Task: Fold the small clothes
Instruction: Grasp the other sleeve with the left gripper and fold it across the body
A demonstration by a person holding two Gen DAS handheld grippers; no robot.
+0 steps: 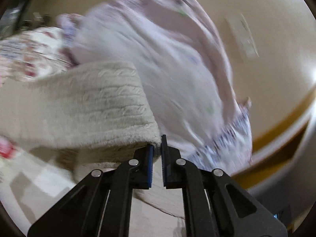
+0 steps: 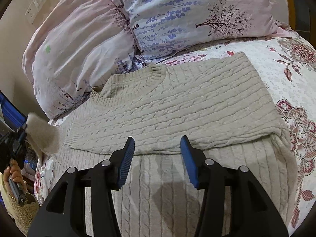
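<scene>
A beige cable-knit sweater (image 2: 177, 102) lies on the bed with its upper half folded across the lower. My right gripper (image 2: 158, 145) hovers open just above the fold's near edge, and its pads press on nothing. At the left edge of the right wrist view, my left gripper (image 2: 18, 138) holds a lifted, blurred part of the sweater (image 2: 44, 136). In the left wrist view the left gripper (image 1: 157, 145) is shut on the sweater's thick edge (image 1: 88, 106), which hangs raised to the left of the fingers.
Two floral pillows (image 2: 158, 19) lean at the head of the bed behind the sweater. A floral bedsheet (image 2: 286, 63) covers the bed. A beige wall with a switch plate (image 2: 37, 2) stands at the left. A person's hand (image 2: 13, 169) grips the left tool's handle.
</scene>
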